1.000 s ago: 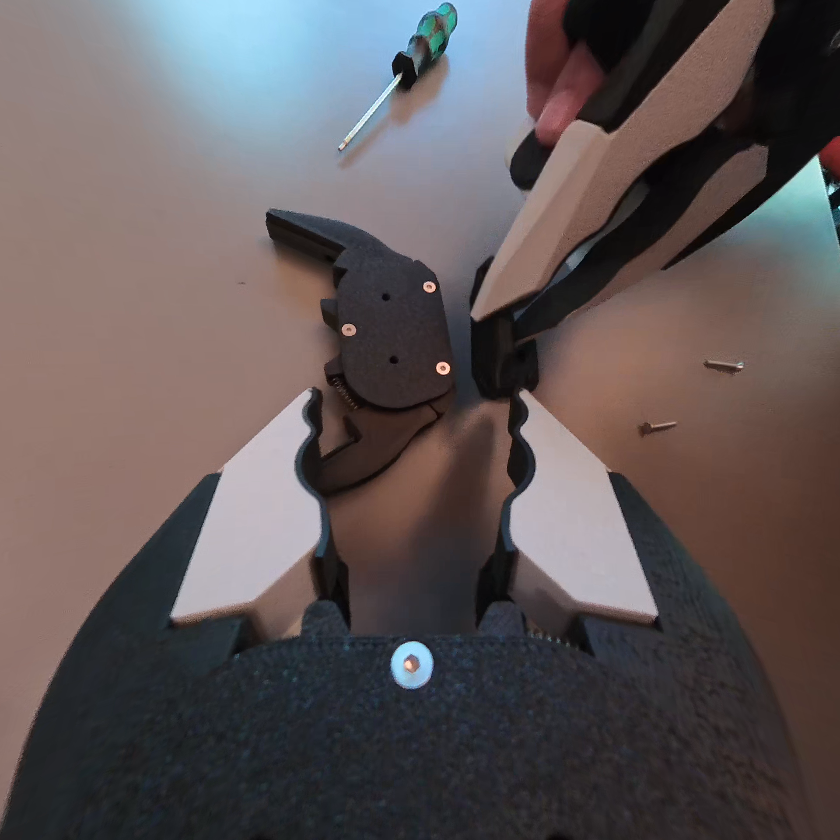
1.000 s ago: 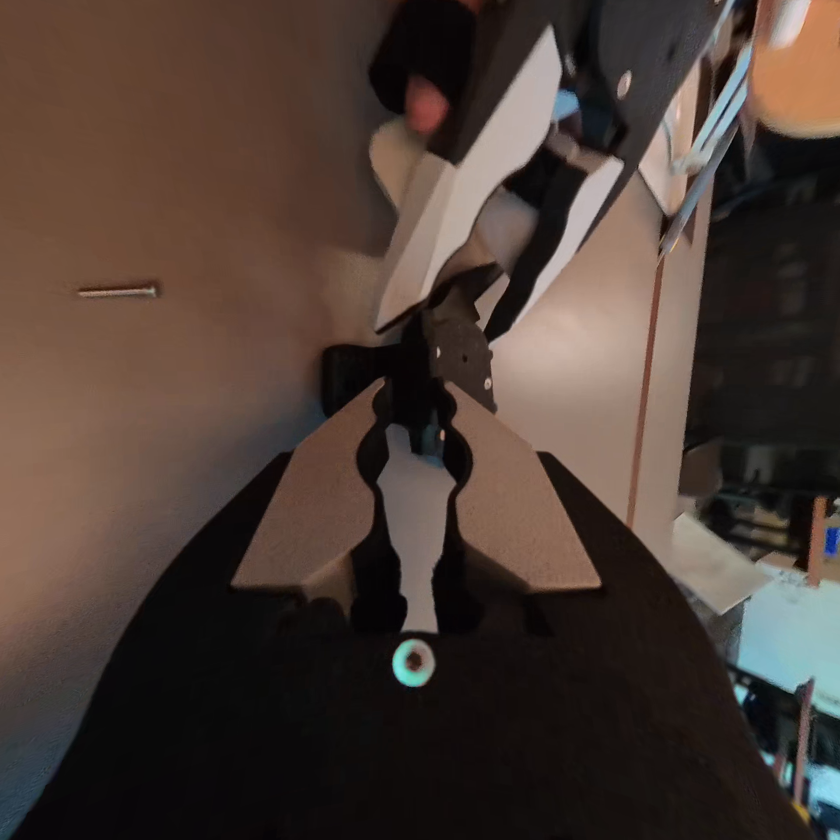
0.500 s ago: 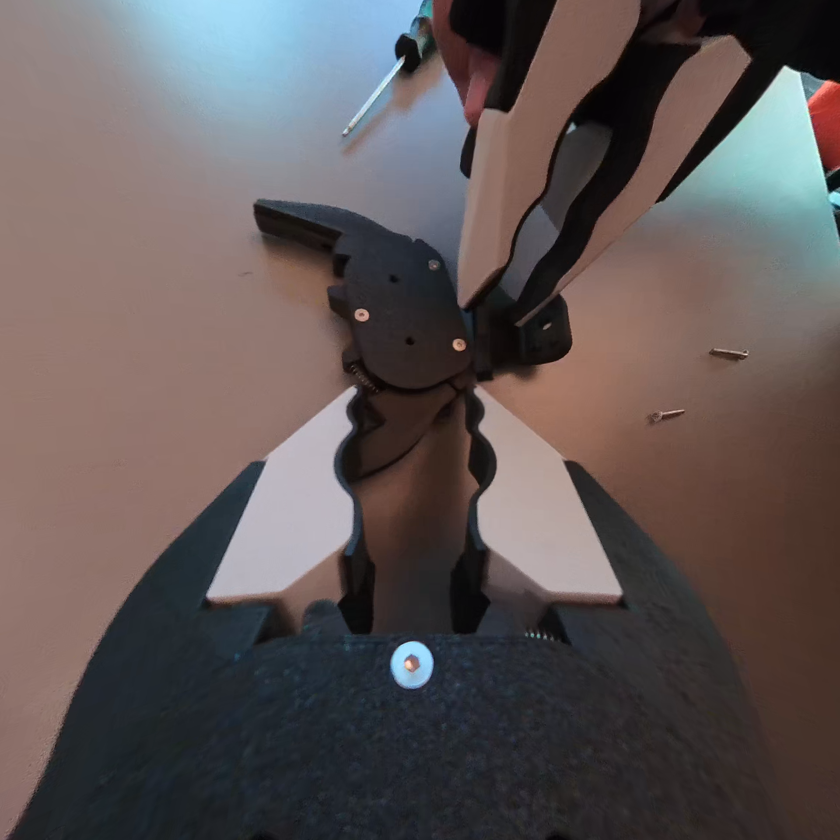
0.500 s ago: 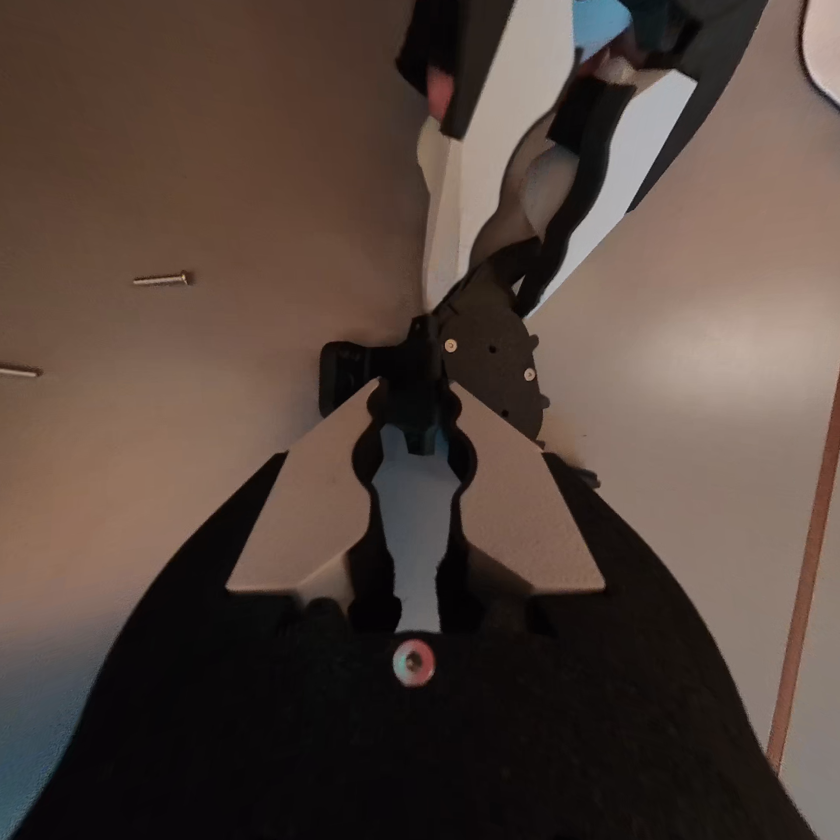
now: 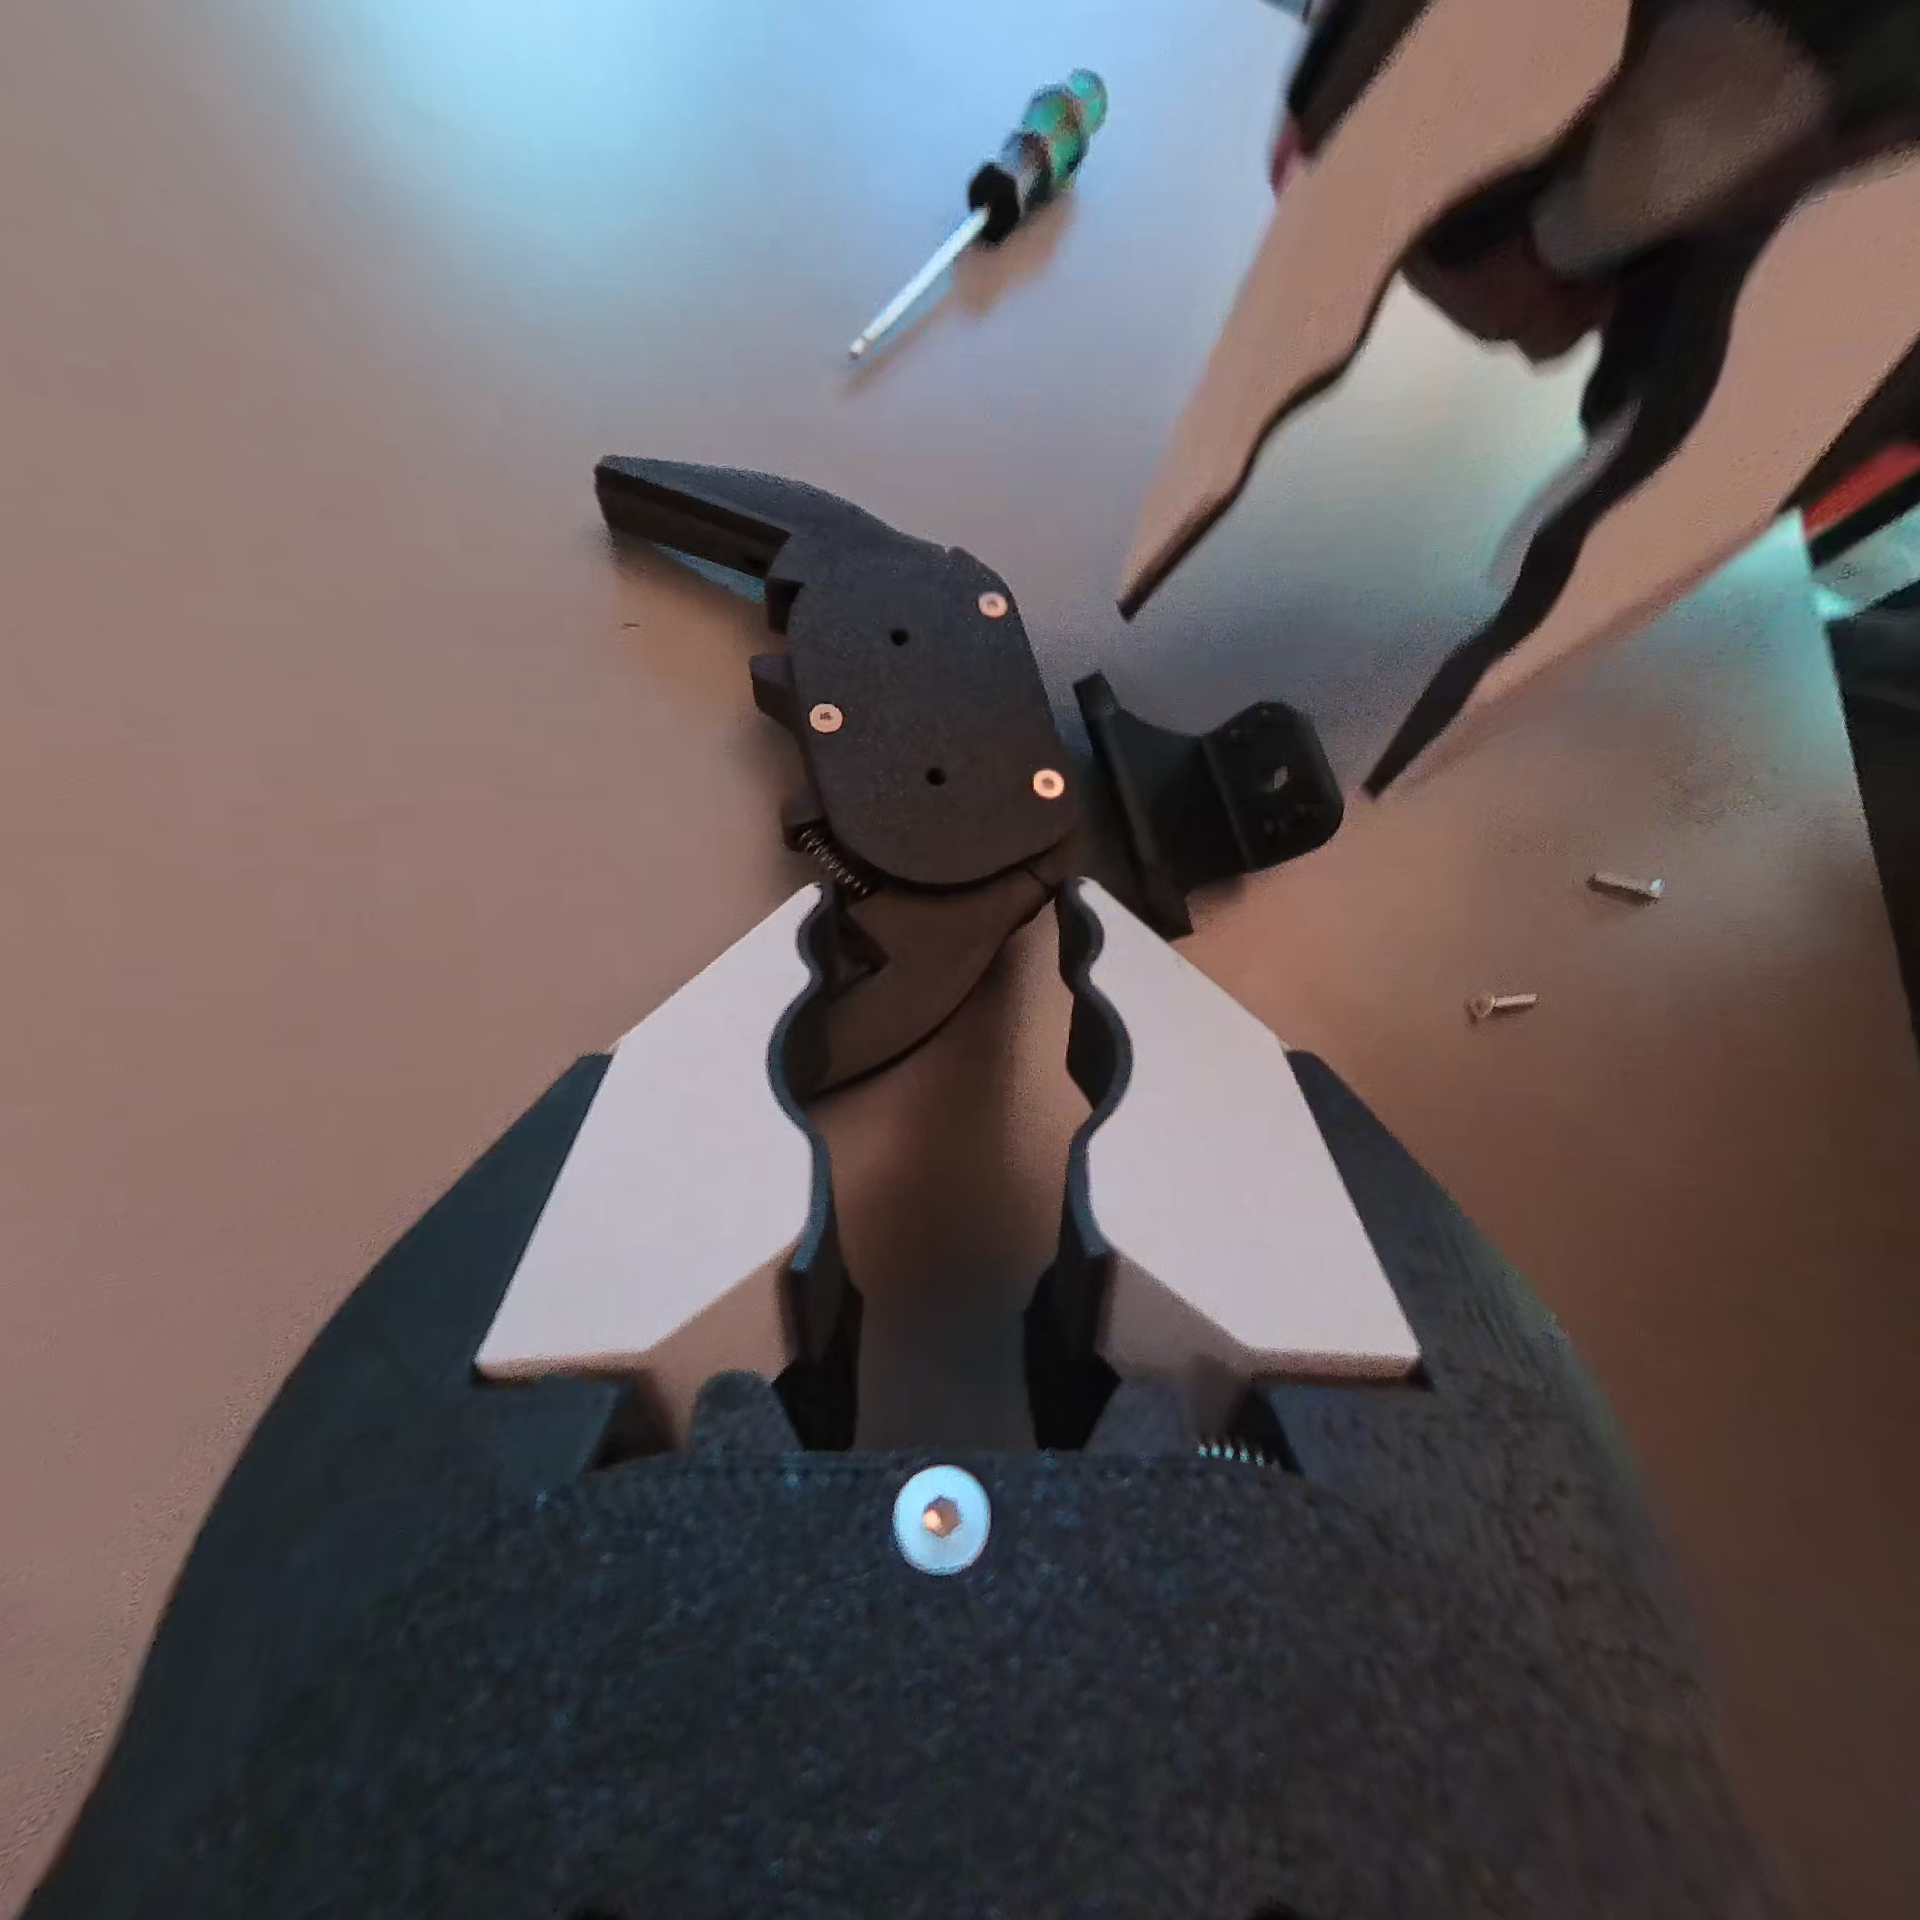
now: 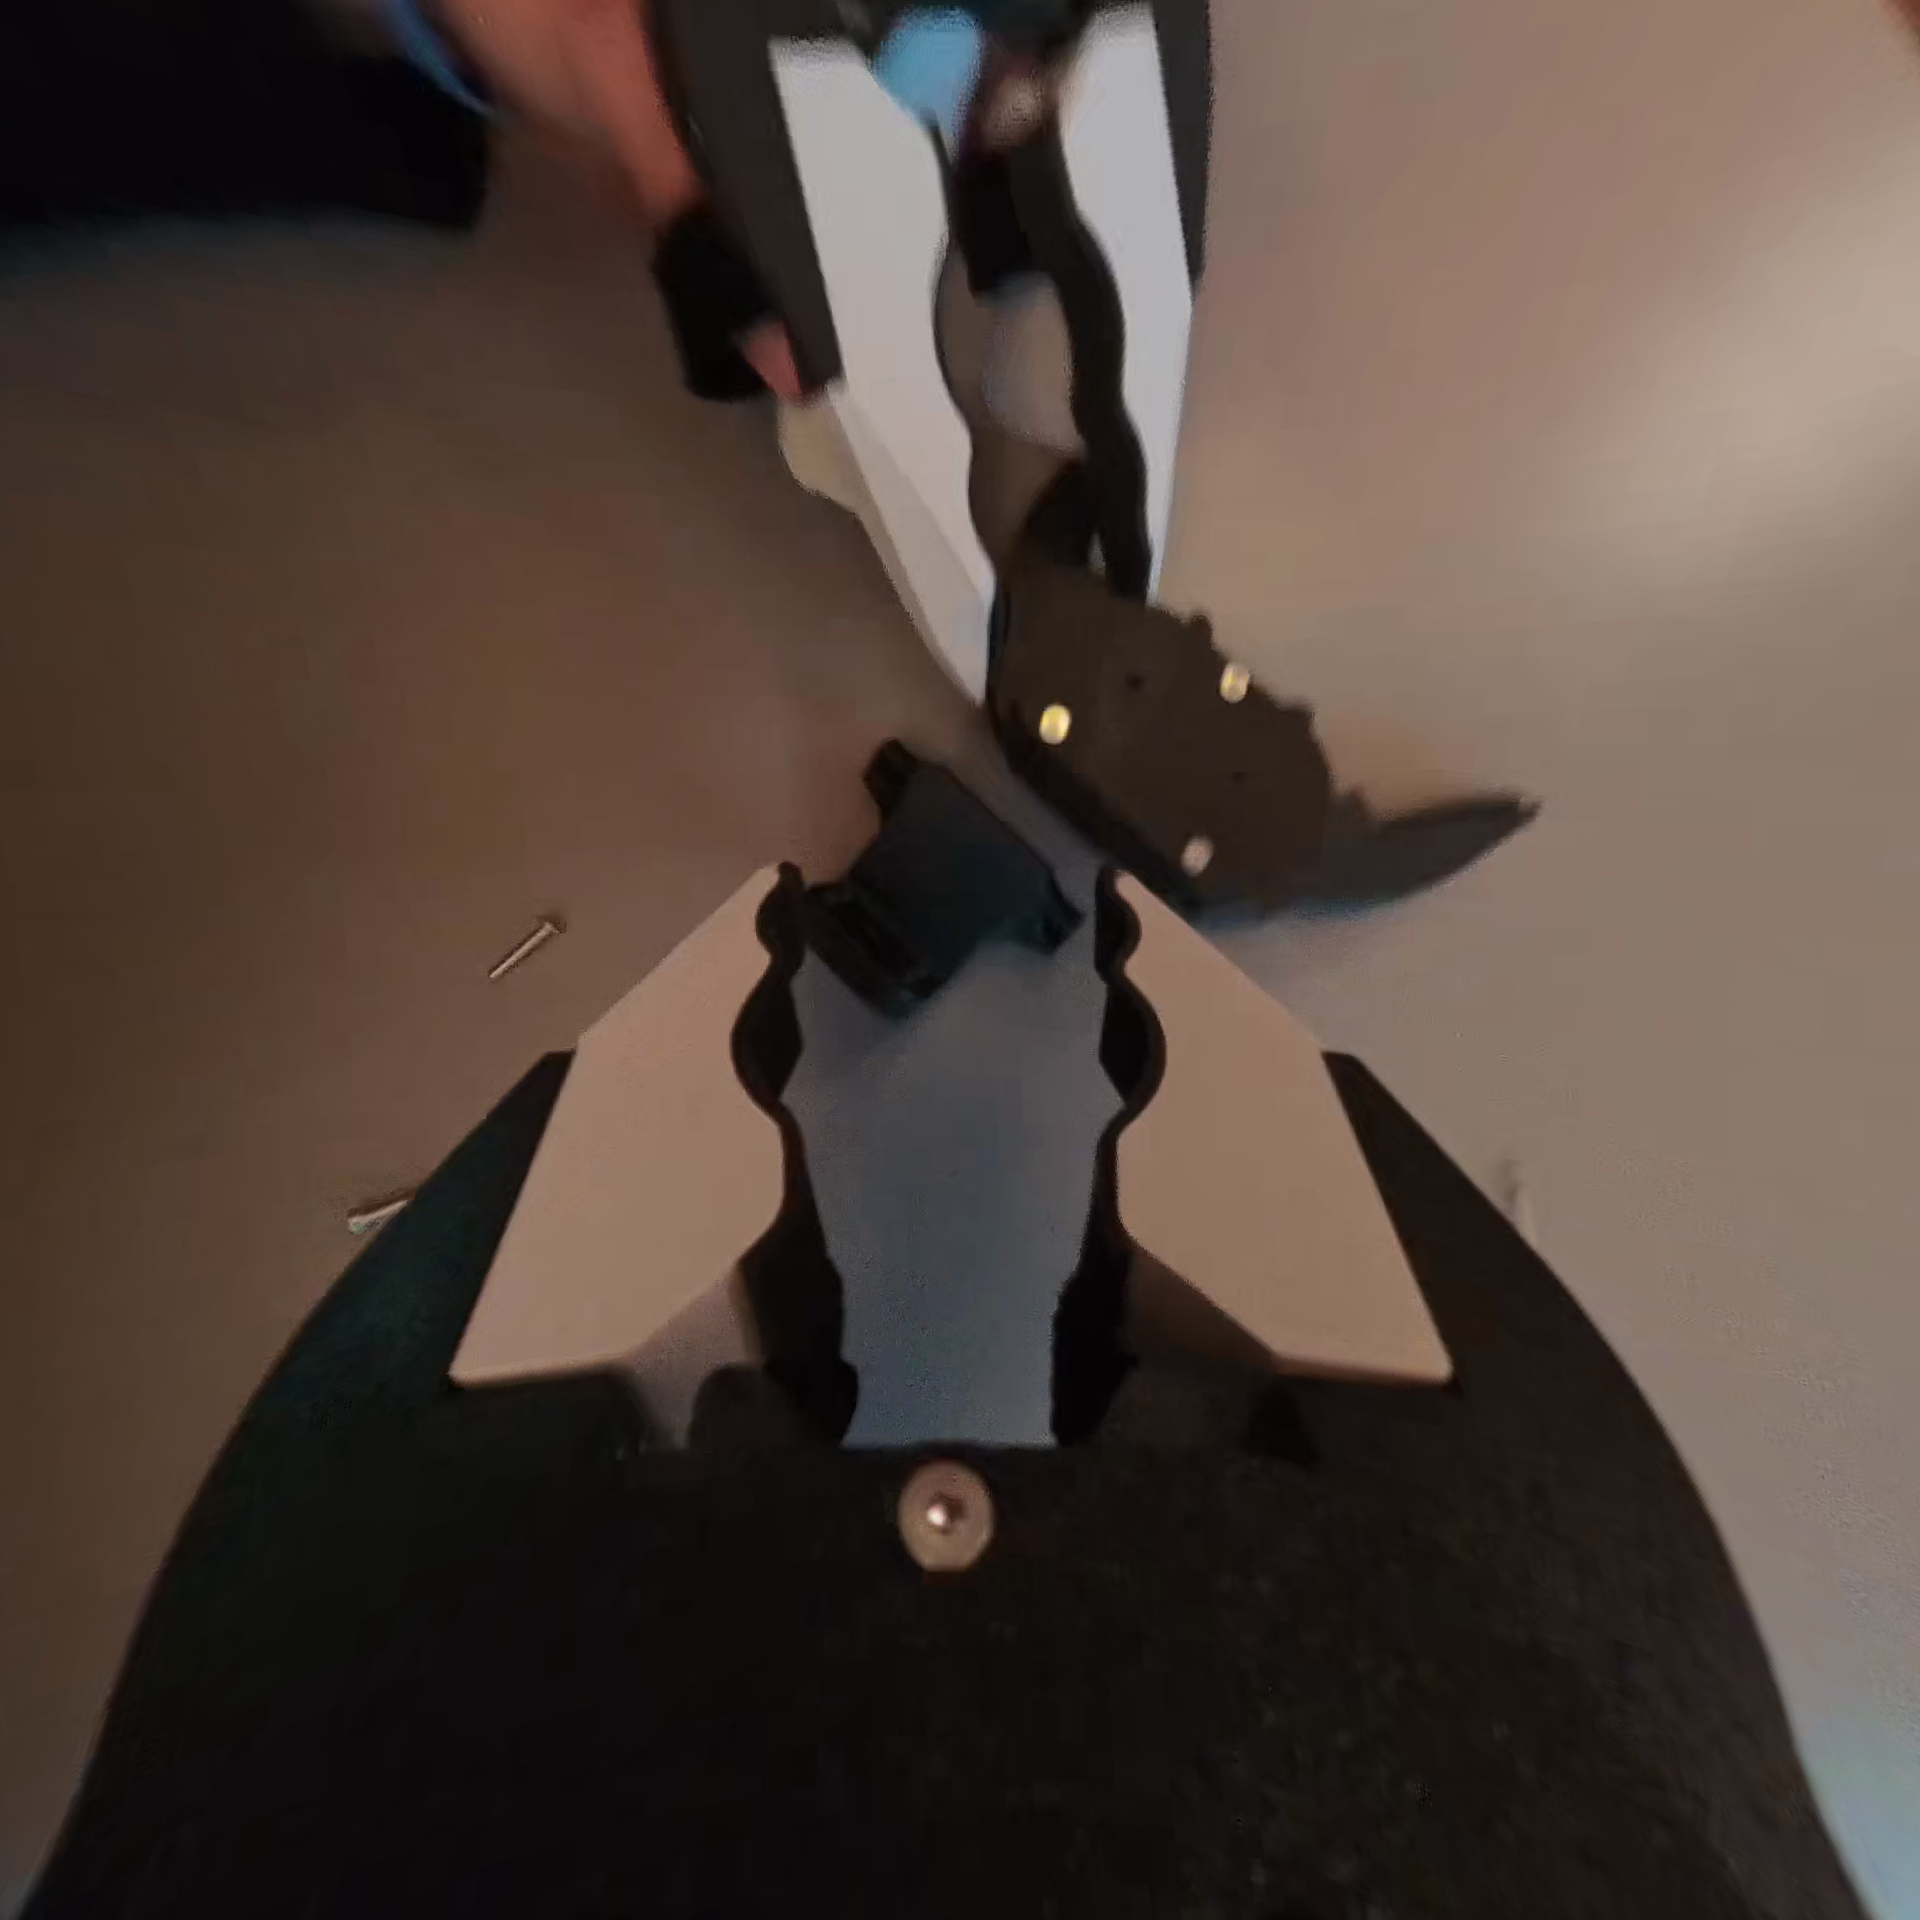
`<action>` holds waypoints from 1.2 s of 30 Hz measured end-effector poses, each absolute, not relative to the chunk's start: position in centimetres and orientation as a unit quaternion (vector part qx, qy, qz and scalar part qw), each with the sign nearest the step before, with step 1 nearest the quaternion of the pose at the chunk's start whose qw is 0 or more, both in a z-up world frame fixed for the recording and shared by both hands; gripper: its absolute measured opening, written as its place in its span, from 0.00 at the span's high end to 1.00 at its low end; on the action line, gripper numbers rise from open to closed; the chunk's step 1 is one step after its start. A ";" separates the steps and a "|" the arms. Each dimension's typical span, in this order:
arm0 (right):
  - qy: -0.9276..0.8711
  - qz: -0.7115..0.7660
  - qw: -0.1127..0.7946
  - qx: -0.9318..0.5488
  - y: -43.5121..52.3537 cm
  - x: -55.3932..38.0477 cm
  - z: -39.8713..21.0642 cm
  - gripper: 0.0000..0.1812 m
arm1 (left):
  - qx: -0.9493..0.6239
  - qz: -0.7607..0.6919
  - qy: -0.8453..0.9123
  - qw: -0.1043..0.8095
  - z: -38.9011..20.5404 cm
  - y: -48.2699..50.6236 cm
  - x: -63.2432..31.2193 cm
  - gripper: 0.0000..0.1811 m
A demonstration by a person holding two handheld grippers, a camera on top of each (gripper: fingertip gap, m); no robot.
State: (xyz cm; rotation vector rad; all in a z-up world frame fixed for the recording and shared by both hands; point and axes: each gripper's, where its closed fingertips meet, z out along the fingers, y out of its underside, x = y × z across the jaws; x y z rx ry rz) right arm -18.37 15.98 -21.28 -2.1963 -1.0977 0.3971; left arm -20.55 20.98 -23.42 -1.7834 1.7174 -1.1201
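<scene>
A black plastic assembly point(image 5: 914, 727) with three bright screw heads, a long lever and a spring lies on the table. My left gripper point(image 5: 945, 902) is closed on its lower lever, with both fingertips against it. It also shows in the right wrist view point(image 6: 1065, 623), holding the assembly point(image 6: 1132, 748). A small black bracket point(image 5: 1216, 790) lies on the table against the assembly's right side. My right gripper point(image 6: 948, 883) is open and empty, and hovers just above and behind the bracket point(image 6: 935, 894). In the left wrist view it point(image 5: 1257, 691) hangs blurred at the upper right.
A screwdriver with a green and black handle point(image 5: 997, 187) lies at the back. Two loose screws point(image 5: 1626, 886) point(image 5: 1501, 1004) lie to the right of the bracket, and also show in the right wrist view point(image 6: 527, 948). The table edge point(image 5: 1829, 644) runs along the far right. My hands' fingertips stand some 7 centimeters from each other.
My left gripper closed in on the assembly's lever. My right gripper set the bracket against the assembly, opened, let it go and drew up and away.
</scene>
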 end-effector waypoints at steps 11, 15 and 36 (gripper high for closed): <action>-0.313 0.114 0.341 -0.879 15.1 -20.1 -23.7 0.67 | -0.691 -0.568 0.434 0.112 -20.9 21.0 -20.3 0.77; -0.307 0.115 0.405 -0.854 17.2 -18.3 -20.2 0.63 | -0.689 -0.616 0.376 0.061 -20.2 21.3 -20.7 0.77; -0.307 0.192 0.498 -0.788 23.6 -19.1 -18.8 0.66 | -0.680 -0.659 0.322 -0.011 -19.6 20.5 -20.8 0.79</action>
